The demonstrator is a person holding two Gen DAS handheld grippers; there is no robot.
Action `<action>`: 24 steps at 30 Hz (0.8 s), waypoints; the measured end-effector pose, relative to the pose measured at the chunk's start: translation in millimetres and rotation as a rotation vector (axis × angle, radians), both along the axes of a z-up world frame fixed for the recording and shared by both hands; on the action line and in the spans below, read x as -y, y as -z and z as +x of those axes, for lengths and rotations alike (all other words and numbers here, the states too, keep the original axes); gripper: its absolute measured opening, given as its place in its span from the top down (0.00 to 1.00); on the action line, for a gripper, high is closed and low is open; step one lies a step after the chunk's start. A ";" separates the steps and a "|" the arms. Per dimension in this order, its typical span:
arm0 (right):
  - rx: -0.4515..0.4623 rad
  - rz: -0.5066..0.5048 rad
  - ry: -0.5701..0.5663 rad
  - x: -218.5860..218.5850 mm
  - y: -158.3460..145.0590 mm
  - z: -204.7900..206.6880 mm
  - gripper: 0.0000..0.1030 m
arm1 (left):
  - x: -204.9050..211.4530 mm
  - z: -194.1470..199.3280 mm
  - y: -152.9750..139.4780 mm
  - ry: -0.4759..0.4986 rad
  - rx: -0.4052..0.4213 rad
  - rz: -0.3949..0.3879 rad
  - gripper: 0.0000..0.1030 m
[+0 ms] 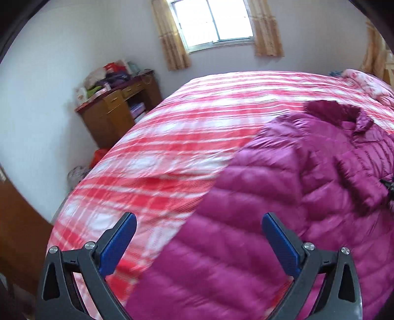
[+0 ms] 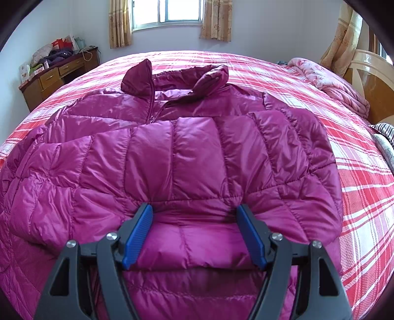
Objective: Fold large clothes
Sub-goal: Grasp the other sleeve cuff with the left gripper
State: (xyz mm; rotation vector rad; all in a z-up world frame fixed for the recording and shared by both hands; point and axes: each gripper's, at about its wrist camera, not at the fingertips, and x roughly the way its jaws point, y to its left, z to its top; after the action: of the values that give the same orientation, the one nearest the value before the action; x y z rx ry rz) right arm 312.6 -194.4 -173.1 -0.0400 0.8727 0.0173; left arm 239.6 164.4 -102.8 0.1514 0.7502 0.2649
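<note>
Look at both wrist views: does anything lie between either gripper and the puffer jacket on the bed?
Nothing visible does. The right gripper has its jaws open around a fold of the magenta jacket. The left gripper, also open, hangs above the jacket's edge, with only air and the plaid bedspread beneath.

Pretty clearly someone's bedroom at home. A big bed (image 2: 357, 187) with a red and white plaid cover fills most of the room, with a pink floral quilt (image 2: 327, 81) bunched up by the wooden headboard (image 2: 369, 81). There's a window (image 2: 170, 12) with beige patterned curtains (image 2: 216, 22), plus a wooden desk (image 2: 56, 73) in the corner piled with bags and clothes.
</note>
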 end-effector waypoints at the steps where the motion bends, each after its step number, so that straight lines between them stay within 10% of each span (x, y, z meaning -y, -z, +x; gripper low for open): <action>1: 0.001 0.002 -0.001 0.7 -0.2 -0.3 0.28 | -15.9 -12.2 2.5 -0.027 -0.008 -0.004 0.01; 8: 0.002 0.004 -0.003 1.6 -0.4 -1.0 0.28 | -73.4 -76.8 30.5 -0.169 -0.045 -0.106 0.01; 16: 0.002 0.001 -0.003 1.4 -0.7 -1.7 0.28 | -50.1 -93.0 50.9 -0.119 -0.079 -0.299 0.01; 22: 0.002 0.001 -0.004 1.2 -1.0 -1.7 0.28 | -45.3 -84.4 50.8 -0.089 -0.072 -0.267 0.79; 24: 0.001 -0.002 -0.005 1.6 -1.2 -2.0 0.28 | -53.6 -82.1 37.1 -0.092 -0.042 -0.245 0.84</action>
State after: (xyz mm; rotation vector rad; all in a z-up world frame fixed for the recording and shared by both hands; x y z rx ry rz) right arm 310.6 -196.0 -171.9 -0.0439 0.8716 0.0210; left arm 157.5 218.0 -139.9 -0.1100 0.8260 0.2553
